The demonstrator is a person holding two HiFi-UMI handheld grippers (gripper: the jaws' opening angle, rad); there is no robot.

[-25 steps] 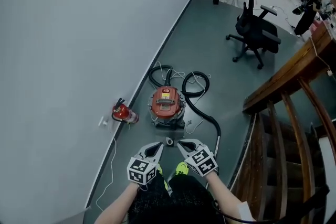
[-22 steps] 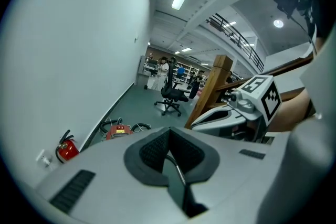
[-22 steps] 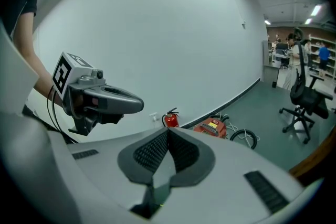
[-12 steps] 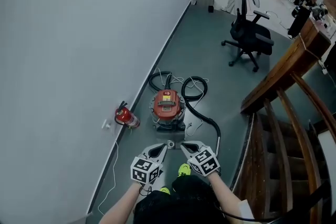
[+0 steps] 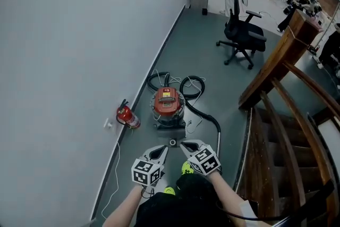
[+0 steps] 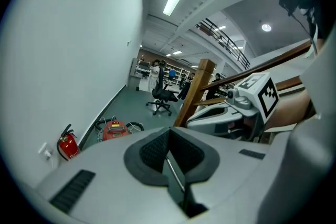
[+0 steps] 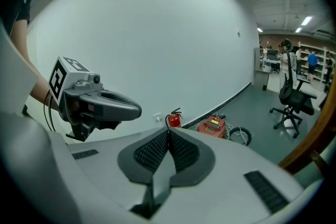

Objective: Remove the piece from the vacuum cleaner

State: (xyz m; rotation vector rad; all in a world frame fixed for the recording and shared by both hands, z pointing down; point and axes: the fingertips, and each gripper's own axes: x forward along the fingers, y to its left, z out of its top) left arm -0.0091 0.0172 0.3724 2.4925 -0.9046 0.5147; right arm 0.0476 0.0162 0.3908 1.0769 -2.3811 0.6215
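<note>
In my left hand: left gripper [image 5: 161,152], jaws pressed together, nothing between them. In my right hand: right gripper [image 5: 186,145], likewise closed and empty. On the floor by the wall, ahead of both and apart from them: red vacuum cleaner [image 5: 168,106], black hose [image 5: 204,112] curling to its right. At its left: fire extinguisher [image 5: 126,116].

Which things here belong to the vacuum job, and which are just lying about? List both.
For the job:
- vacuum cleaner
- its black hose
- small grey part on the floor in front of it
- left claw and right claw, both shut and empty

Just lying about:
- fire extinguisher
- office chair
- wooden stair rail
</note>
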